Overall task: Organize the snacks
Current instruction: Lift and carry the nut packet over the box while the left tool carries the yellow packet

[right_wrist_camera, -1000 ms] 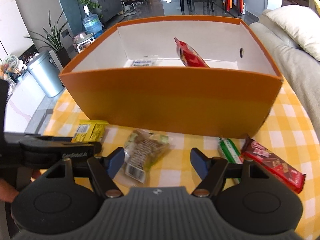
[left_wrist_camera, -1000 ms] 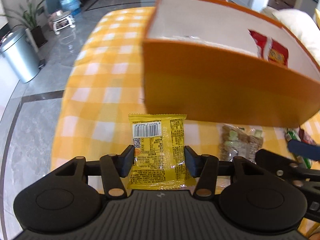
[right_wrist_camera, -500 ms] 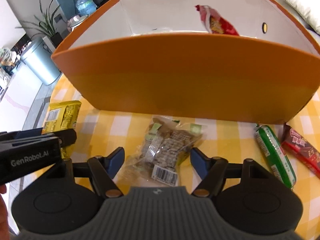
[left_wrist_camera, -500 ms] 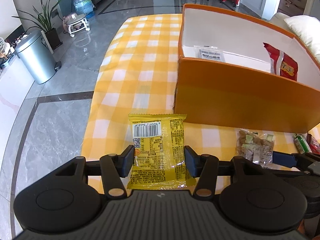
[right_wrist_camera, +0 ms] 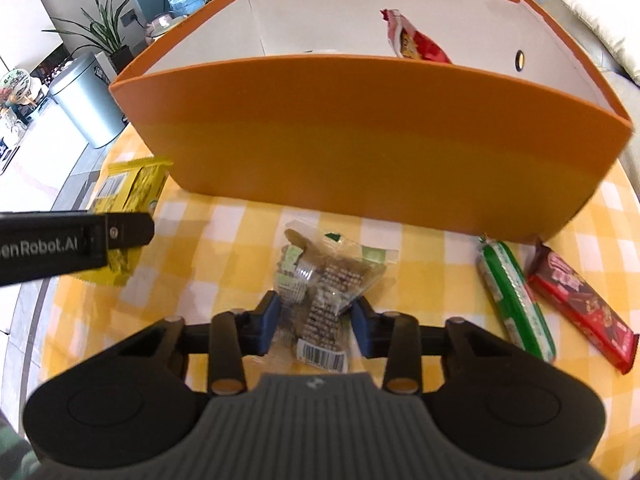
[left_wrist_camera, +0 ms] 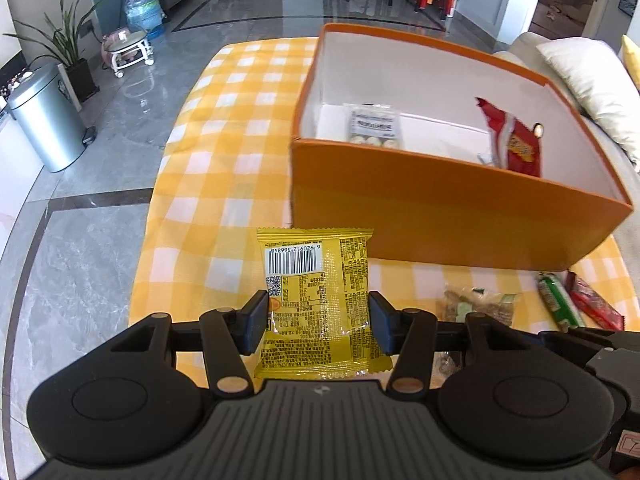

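My left gripper (left_wrist_camera: pixel 318 322) is shut on a yellow snack packet (left_wrist_camera: pixel 318 300) and holds it above the checked tablecloth, in front of the orange box (left_wrist_camera: pixel 440 208). The packet also shows in the right wrist view (right_wrist_camera: pixel 128 196). My right gripper (right_wrist_camera: pixel 316 326) is closed around a clear packet of brown snacks (right_wrist_camera: pixel 320 284) lying on the cloth before the box (right_wrist_camera: pixel 360 136). Inside the box are a red packet (left_wrist_camera: pixel 516 144) and a clear white-labelled packet (left_wrist_camera: pixel 374 126).
A green bar (right_wrist_camera: pixel 516 300) and a red bar (right_wrist_camera: pixel 580 304) lie on the cloth at the right, near the box's corner. The table edge runs along the left; beyond it stands a metal bin (left_wrist_camera: pixel 44 120). A sofa with a cushion (left_wrist_camera: pixel 592 84) is at the right.
My left gripper has risen and pulled back with the yellow packet, so the box interior now shows. My right gripper has moved down over the clear packet and its fingers have closed on it.
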{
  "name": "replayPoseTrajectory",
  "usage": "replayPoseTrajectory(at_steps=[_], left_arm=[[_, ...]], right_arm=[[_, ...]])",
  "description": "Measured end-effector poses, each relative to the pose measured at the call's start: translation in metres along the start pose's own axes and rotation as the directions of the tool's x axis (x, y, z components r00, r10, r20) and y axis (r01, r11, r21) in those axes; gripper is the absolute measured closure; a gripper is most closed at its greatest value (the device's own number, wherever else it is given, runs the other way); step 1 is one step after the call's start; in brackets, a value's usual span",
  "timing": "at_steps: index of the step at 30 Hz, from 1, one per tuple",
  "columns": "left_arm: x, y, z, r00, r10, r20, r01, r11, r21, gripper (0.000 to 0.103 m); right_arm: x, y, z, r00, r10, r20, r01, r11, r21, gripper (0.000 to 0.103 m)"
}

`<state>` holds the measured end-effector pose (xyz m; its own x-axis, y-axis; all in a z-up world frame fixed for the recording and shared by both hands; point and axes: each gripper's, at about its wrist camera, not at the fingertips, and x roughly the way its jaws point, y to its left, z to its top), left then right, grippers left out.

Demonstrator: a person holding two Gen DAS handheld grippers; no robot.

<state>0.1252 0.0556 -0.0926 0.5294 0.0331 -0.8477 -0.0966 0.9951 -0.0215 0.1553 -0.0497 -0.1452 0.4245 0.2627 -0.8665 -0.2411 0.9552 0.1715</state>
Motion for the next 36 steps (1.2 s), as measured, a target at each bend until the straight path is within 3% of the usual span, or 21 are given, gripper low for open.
replayPoseTrajectory(at_steps=[10, 23, 36], left_arm=[[-0.03, -0.018, 0.007, 0.999, -0.013, 0.032, 0.012, 0.999, 0.037, 0.043], [-0.064, -0.043, 0.029, 0.994, -0.038, 0.103, 0.027, 0.993, 0.111, 0.043], [-0.074, -0.067, 0.082, 0.987, -0.072, 0.143, 0.043, 0.98, 0.197, 0.043]], right_arm=[[-0.042, -0.018, -0.005, 1.0, 0.009, 0.019, -0.009, 0.999, 0.04, 0.073], [-0.124, -0.049, -0.003, 0.984, 0.01, 0.177, -0.024, 0.997, 0.077, 0.073], [-0.155, -0.083, 0.048, 0.963, -0.041, 0.265, 0.026, 0.998, 0.061, 0.073]])
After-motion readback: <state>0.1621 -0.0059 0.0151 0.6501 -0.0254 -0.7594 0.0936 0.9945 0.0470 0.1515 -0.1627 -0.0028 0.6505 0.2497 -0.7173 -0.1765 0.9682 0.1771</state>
